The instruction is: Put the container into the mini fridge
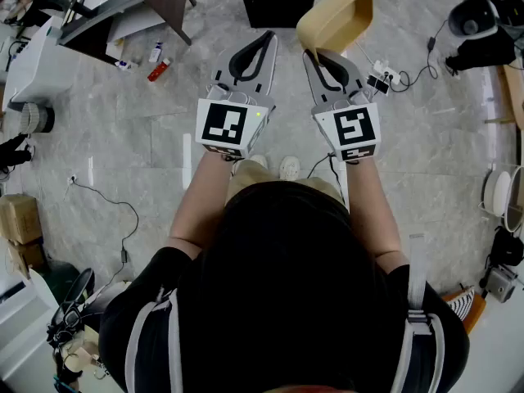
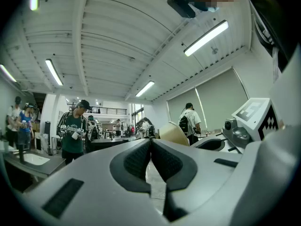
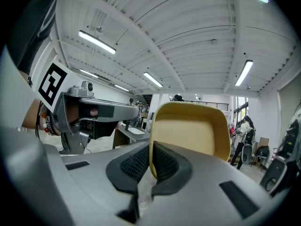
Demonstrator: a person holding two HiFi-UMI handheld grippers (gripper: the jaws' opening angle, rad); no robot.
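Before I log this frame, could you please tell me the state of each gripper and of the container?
Tan rounded-square plastic container: lidless, empty, held up tilted.
Grey left gripper: fingers shut, nothing between them.
Grey right gripper: fingers shut on the container's wall.

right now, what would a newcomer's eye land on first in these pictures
The tan container stands out first, held on its side over the grey floor at the top of the head view, with its rim pinched in the right tongs. Beside it the left tongs are shut on nothing. The black-and-white marker cubes catch the eye in the middle of the head view.
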